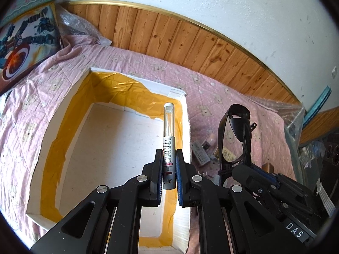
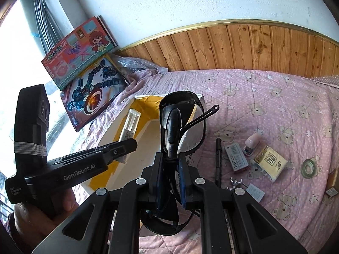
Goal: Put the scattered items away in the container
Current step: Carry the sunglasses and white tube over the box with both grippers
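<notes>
The left tool [image 1: 169, 160] pinches a clear-capped tube [image 1: 168, 127] at centre frame, held over the open white box [image 1: 70, 97] with yellow tape on the pink bed quilt [image 2: 275, 97]. The right tool [image 2: 171, 163] pinches black sunglasses [image 2: 182, 116]. At lower right of its view, a stapler [image 2: 252, 144], marker [image 2: 218, 158] and tissue pack [image 2: 270, 162] lie scattered.

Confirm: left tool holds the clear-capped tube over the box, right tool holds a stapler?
Not the stapler; it lies on the pink quilt. The right tool holds black sunglasses, per the right wrist view. The left tool holds the tube over the box.
</notes>
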A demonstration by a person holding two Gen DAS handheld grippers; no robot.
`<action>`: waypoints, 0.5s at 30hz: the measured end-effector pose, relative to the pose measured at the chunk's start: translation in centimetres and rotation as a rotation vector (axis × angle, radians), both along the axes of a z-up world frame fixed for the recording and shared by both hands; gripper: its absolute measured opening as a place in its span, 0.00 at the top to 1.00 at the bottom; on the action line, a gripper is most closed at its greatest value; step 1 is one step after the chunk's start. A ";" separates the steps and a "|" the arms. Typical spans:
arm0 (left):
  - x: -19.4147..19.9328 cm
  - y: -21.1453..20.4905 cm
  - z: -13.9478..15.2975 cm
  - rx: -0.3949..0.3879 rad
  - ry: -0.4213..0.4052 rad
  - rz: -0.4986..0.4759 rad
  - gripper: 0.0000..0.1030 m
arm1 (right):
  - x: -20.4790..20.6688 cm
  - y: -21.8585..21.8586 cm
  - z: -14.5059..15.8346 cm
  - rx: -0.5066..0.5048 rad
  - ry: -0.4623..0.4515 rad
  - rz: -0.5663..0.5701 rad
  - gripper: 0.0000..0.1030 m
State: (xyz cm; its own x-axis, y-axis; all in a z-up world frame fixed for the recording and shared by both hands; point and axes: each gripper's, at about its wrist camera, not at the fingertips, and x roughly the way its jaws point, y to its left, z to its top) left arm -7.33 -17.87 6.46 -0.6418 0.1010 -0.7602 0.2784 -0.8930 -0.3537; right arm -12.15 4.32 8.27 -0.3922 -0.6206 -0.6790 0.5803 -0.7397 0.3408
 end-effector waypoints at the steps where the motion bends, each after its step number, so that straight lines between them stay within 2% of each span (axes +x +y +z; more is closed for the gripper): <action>1: -0.1 -0.2 0.0 0.004 0.001 0.006 0.90 | -0.1 -0.4 0.1 -0.002 -0.002 0.008 0.86; 15: -1.1 -3.0 0.1 -0.037 -0.001 0.095 0.90 | -1.0 -5.0 1.1 0.008 0.000 0.088 0.86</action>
State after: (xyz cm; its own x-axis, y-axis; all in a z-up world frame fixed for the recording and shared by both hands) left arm -8.39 -20.89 6.55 -0.6467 0.0119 -0.7626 0.3626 -0.8749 -0.3211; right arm -13.19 -0.64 9.42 -0.3367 -0.6470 -0.6842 0.6429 -0.6888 0.3350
